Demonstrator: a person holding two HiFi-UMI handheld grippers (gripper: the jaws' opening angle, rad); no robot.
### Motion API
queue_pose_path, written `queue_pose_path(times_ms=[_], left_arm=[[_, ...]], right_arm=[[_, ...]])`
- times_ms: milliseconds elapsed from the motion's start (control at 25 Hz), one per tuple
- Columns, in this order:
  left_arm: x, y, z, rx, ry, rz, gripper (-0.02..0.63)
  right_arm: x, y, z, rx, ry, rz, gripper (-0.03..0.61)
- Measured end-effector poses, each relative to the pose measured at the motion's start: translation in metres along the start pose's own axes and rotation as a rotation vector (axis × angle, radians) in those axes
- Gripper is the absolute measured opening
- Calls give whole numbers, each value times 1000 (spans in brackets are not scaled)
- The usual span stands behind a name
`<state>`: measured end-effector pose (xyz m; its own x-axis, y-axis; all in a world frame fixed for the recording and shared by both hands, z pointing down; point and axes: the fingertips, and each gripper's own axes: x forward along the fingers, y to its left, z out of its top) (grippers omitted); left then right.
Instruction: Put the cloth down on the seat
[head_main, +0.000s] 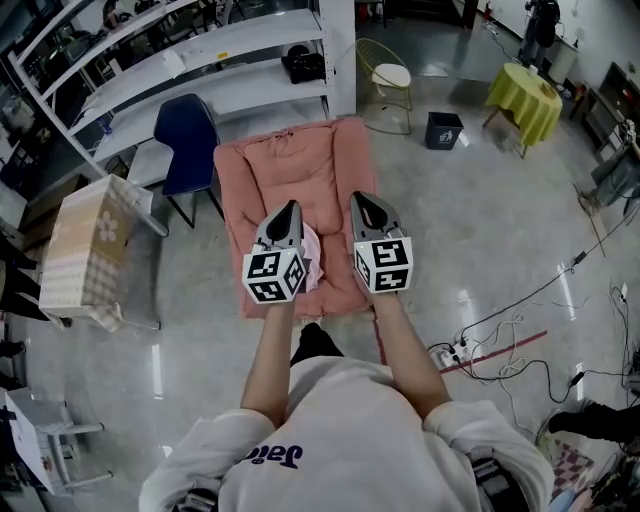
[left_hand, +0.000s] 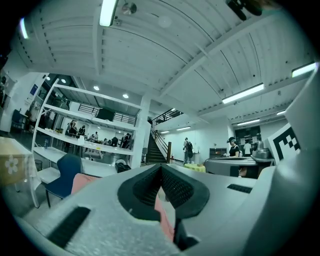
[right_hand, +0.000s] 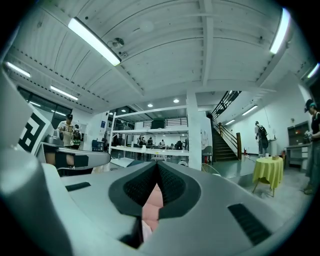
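Note:
A pink cushioned floor seat (head_main: 300, 170) lies in front of me, its back propped toward the shelving. A pale pink cloth (head_main: 313, 262) rests bunched on the seat's front part, partly hidden under my left gripper's marker cube. My left gripper (head_main: 289, 210) and right gripper (head_main: 364, 200) hover side by side above the seat, pointing forward, both shut. No cloth hangs from either tip. In the left gripper view the left gripper (left_hand: 161, 167) has its jaws together, with the seat (left_hand: 80, 181) showing pink behind. The right gripper (right_hand: 157, 164) is likewise shut, with pink (right_hand: 154, 197) visible below its jaws.
A blue chair (head_main: 187, 130) stands left of the seat, and a box with a flowered cover (head_main: 90, 240) is further left. White shelving (head_main: 200, 60) runs behind. A wire chair (head_main: 388, 85), black bin (head_main: 443, 130) and yellow-green table (head_main: 525, 92) stand at the right. Cables (head_main: 500, 350) trail on the floor.

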<state>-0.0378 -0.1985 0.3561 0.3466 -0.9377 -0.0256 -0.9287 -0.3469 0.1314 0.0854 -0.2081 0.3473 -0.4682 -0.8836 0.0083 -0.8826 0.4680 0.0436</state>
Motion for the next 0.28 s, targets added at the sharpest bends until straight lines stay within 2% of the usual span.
queue_pose_path(times_ms=[280], left_arm=[[13,-18,-6,-3,7,-41,14]], right_arm=[[-2,-19,-18,37,37,-3,14]])
